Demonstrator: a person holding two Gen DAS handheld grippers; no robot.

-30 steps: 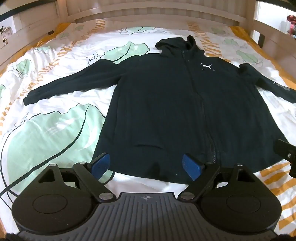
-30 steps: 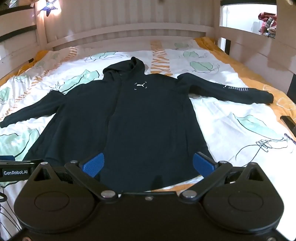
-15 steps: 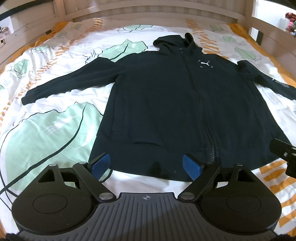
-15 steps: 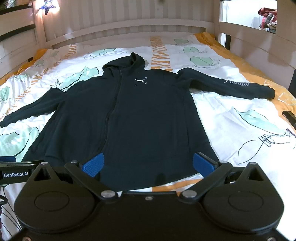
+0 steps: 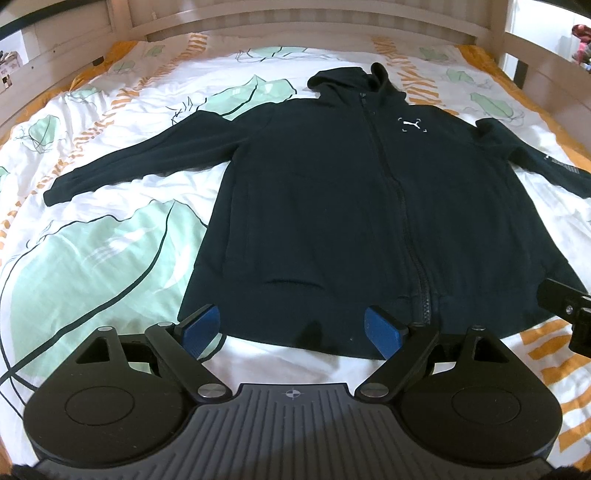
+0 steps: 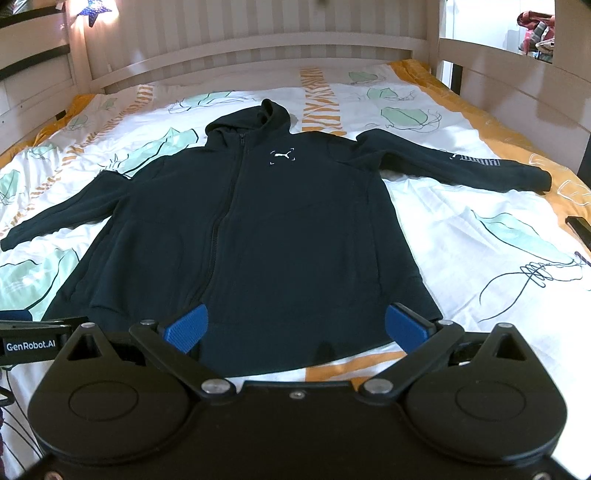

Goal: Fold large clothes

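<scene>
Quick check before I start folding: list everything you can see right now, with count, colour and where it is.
hoodie: one, black with a small white chest logo, zipped, spread flat face up mid-bed, sleeves out to both sides, hood toward the headboard.
bedsheet: one, white with green leaf and orange prints, covering the bed.
bed frame: one, pale wood, slatted headboard and side rails.
star light: one, blue, top left corner in the right wrist view.
left gripper: one, black with blue pads, open, at the hoodie's hem.
right gripper: one, black with blue pads, open, at the hem.
</scene>
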